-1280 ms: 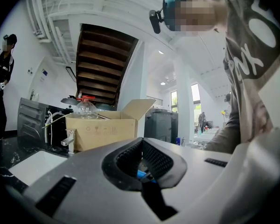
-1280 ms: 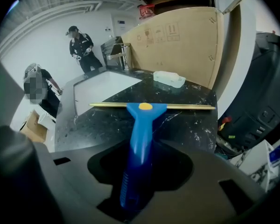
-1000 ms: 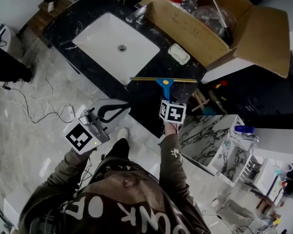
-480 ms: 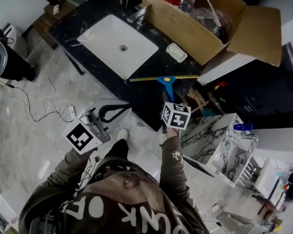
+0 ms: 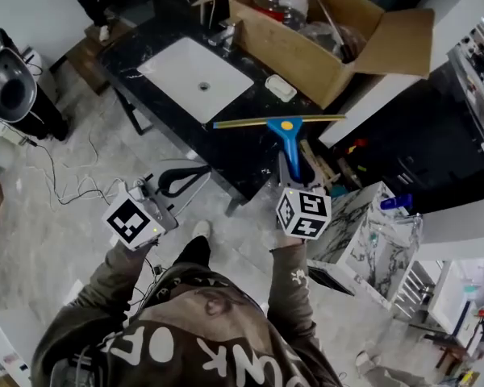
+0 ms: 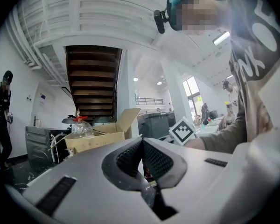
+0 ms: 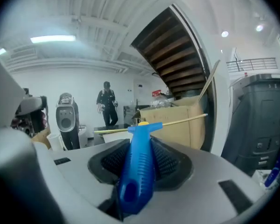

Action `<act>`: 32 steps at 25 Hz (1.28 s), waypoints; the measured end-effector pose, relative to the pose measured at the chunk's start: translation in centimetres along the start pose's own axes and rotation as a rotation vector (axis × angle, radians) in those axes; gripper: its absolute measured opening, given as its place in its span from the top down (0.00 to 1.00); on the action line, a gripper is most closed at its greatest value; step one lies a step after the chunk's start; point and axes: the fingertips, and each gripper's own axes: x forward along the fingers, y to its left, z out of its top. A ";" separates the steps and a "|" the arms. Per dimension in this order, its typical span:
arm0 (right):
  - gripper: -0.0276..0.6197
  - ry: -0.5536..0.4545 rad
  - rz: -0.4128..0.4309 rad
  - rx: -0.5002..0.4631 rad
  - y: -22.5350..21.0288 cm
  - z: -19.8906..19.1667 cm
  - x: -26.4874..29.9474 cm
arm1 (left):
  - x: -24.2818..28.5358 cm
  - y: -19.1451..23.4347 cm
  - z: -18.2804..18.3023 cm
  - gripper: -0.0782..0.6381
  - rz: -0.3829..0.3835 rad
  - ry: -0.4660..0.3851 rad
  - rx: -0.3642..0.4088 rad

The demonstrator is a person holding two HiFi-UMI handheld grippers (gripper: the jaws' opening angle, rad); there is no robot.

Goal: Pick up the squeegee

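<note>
1. The squeegee (image 5: 287, 134) is in the right gripper (image 5: 294, 169), whose jaws are clamped on the blue ribbed handle (image 7: 139, 158). The blade (image 5: 278, 122) points away from the person.
2. It lies to the right of the sink (image 5: 195, 76), with the blade just off the sink's near right corner. It looks lifted clear of the counter, though the head view alone cannot confirm that.
3. The left gripper (image 5: 195, 176) hangs in front of the sink, over the floor. Its jaws are pressed together with nothing between them.
4. I judge the squeegee light, with a stiff plastic handle whose ribs resist slipping. The long, thin blade can lever it round, so mid-handle is the right hold. The rubber edge is soft and should be kept from knocks.
</note>
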 end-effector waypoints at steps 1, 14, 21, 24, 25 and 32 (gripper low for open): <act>0.72 -0.030 0.007 -0.010 0.2 0.8 -1.9 | -0.3 -1.0 0.4 0.89 0.005 -0.002 0.014; 0.72 -0.317 0.070 -0.074 2.6 4.8 -27.1 | -4.8 -18.8 6.1 0.89 0.024 -0.037 0.079; 0.72 -0.410 0.111 -0.102 5.0 5.2 -35.6 | -7.8 -23.5 7.4 0.89 0.036 -0.034 0.086; 0.72 -0.422 0.119 -0.105 6.3 5.3 -36.9 | -8.8 -23.5 7.6 0.89 0.038 -0.036 0.080; 0.72 -0.424 0.122 -0.104 6.7 5.4 -37.1 | -9.1 -23.4 7.6 0.89 0.037 -0.034 0.076; 0.72 -0.443 0.128 -0.119 9.8 6.2 -37.3 | -11.3 -21.9 7.9 0.89 0.019 -0.026 0.070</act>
